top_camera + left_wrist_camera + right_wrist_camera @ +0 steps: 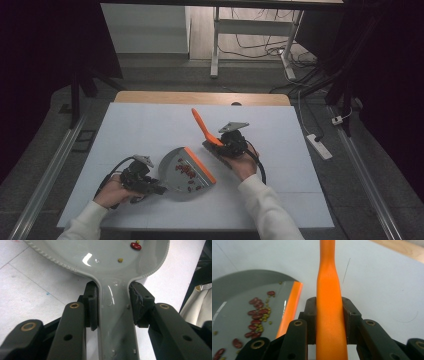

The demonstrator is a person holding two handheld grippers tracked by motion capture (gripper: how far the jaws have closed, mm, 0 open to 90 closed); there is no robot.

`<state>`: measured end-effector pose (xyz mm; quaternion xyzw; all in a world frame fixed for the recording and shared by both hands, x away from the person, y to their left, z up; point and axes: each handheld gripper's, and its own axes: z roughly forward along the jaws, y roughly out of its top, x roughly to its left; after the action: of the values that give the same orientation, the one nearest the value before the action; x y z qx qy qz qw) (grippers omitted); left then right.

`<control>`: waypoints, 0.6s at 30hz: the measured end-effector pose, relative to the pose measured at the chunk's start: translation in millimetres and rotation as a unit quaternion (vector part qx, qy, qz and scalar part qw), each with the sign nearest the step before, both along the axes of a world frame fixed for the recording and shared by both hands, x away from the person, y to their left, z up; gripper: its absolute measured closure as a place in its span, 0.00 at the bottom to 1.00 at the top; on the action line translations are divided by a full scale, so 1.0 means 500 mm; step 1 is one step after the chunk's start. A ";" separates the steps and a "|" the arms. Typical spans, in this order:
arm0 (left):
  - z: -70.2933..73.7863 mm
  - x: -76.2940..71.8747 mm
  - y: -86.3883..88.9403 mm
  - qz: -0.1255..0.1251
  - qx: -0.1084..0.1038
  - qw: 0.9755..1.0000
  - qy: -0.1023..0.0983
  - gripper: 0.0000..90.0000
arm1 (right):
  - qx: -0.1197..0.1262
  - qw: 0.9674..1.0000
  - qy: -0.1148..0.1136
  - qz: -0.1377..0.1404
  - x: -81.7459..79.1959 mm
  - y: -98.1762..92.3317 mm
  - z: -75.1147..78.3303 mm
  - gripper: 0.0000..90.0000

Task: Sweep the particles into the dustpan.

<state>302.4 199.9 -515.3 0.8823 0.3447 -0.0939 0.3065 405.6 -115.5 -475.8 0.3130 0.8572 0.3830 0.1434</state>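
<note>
Black jaws of the left gripper [113, 306] are clamped on the grey handle of the dustpan [100, 255], one pad pressing each side of the handle just below the point where it widens into the pan. In the high view this gripper [159, 190] sits at the near left of the white table [150, 125], with the dustpan [186, 172] lying flat just to its right, its orange lip turned toward the right hand. Red and small yellowish beans [258, 317] lie scattered inside the pan. Right gripper [329, 322] is closed on the orange handle of the brush [329, 302], which runs up between its jaws. In the high view the right gripper [216, 145] holds the brush [202, 125] just right of the pan's lip, handle slanting up and away, dark head low near the table.
</note>
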 end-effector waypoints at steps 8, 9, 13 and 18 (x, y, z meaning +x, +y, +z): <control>0.000 0.000 0.000 0.001 -0.002 1.000 0.000 0.69 | -0.016 1.000 0.012 0.014 0.002 0.023 -0.020 0.78; 0.001 -0.001 0.000 0.001 -0.002 1.000 -0.001 0.69 | -0.014 1.000 0.013 0.016 0.000 0.026 -0.021 0.78; 0.001 -0.001 0.000 0.001 -0.001 1.000 -0.001 0.69 | -0.009 1.000 0.018 0.025 -0.007 0.039 -0.024 0.78; 0.000 0.000 0.000 0.001 0.000 1.000 -0.001 0.69 | -0.007 0.999 0.013 0.038 -0.019 0.066 -0.028 0.78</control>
<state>302.2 199.7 -515.1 0.8821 0.3453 -0.0922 0.3068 396.1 -82.5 -489.9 0.2843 0.8730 0.3776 0.1200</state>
